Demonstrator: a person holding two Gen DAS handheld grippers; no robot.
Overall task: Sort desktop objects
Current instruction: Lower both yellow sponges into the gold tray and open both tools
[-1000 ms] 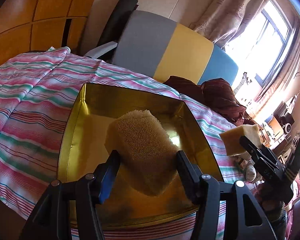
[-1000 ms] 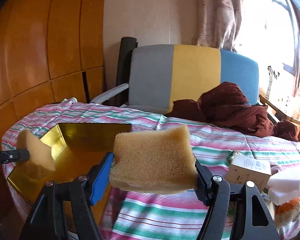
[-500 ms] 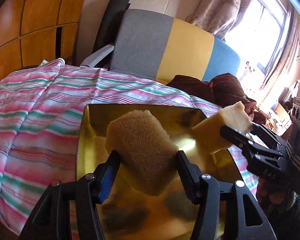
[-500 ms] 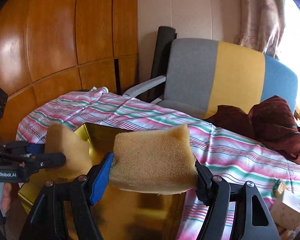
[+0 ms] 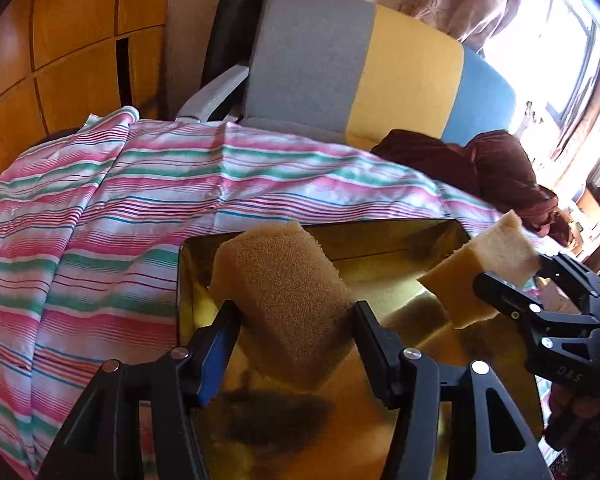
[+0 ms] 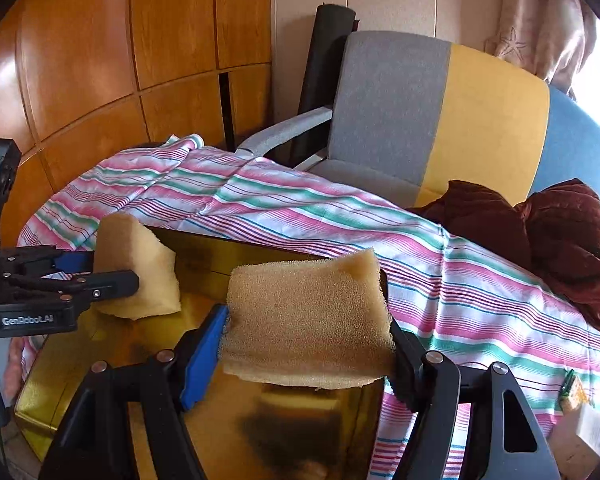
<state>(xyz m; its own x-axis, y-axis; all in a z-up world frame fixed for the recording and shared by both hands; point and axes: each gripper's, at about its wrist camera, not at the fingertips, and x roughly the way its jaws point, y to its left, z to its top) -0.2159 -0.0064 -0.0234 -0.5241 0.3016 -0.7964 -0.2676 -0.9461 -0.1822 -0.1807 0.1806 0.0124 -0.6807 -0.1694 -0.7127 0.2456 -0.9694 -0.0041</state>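
Observation:
My left gripper (image 5: 296, 316) is shut on a tan sponge block (image 5: 288, 304) and holds it above the shiny gold tray (image 5: 396, 264). My right gripper (image 6: 308, 332) is shut on a flatter yellow sponge (image 6: 308, 312), also over the gold tray (image 6: 108, 352). In the left wrist view the right gripper (image 5: 512, 280) comes in from the right with its sponge (image 5: 480, 268) above the tray's right side. In the right wrist view the left gripper (image 6: 112, 272) and its sponge (image 6: 140, 272) hang over the tray's left part.
A pink, green and white striped cloth (image 5: 100, 208) covers the table under the tray. Behind it stands a grey, yellow and blue chair (image 6: 440, 112) with a dark red garment (image 6: 540, 220). A small carton (image 6: 580, 436) lies at the table's right. Wooden panels (image 6: 100, 60) line the wall.
Both grippers have moved with their sponges over the tray. The right gripper came in from the right, its sponge now above the tray's right side. Neither sponge has been let go.

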